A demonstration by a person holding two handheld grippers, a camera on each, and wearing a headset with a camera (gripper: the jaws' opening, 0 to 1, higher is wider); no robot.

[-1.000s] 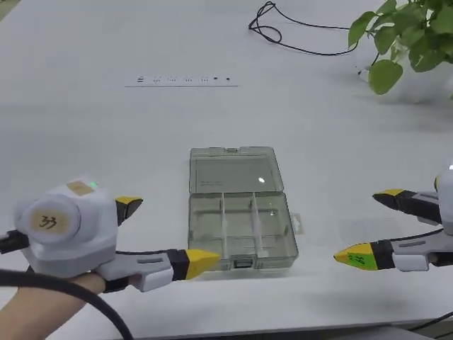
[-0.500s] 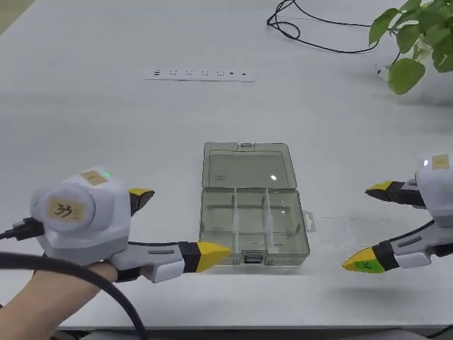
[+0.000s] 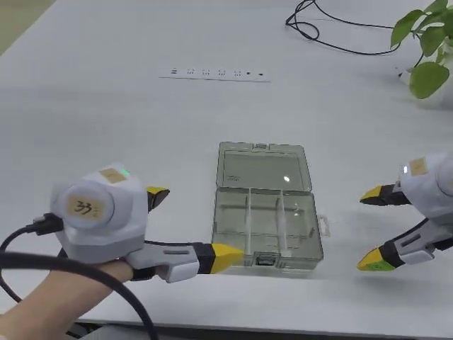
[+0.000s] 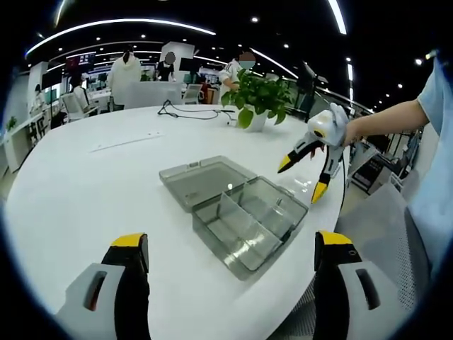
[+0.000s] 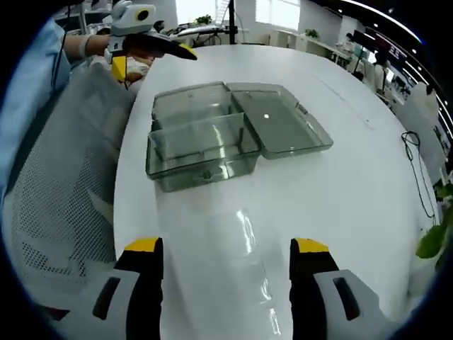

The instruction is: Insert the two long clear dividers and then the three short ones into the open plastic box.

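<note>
Box: the box [image 3: 283, 259] sits open on the tabletop [image 3: 106, 127], straight in front of me and between my two grippers. Its lid [image 3: 263, 170] lies flat behind it.

Left gripper: my left gripper [image 3: 202, 221] is at the box's front-left corner. The jaws are spread wide and hold nothing. The lower tip looks just beside the box wall, but I cannot tell whether it touches.

Right gripper: my right gripper [image 3: 364, 232] is off to the right of the box, apart from it. Its jaws are also wide apart and empty.

Done, as I judge it: two dividers [image 3: 248, 212] stand upright inside the box, running front to back and splitting it into three lanes. I take these for the long pair, so I judge the first part of the task finished.

Left to do: I see no cross pieces between the lanes in the head view. In the left gripper view there might be one, but the clear plastic makes that hard to read. I count the three short ones as not yet in.

Loose parts: a small clear tab [image 3: 325, 227] is just beside the box's right wall. I cannot say whether it is a short divider or part of the box. A glossy patch on the tabletop in the right gripper view could be clear pieces or only glare.

Elsewhere: a power strip [image 3: 212, 74], a cable [image 3: 333, 39] and a plant [image 3: 428, 42] are at the far side, well clear of the work.
</note>
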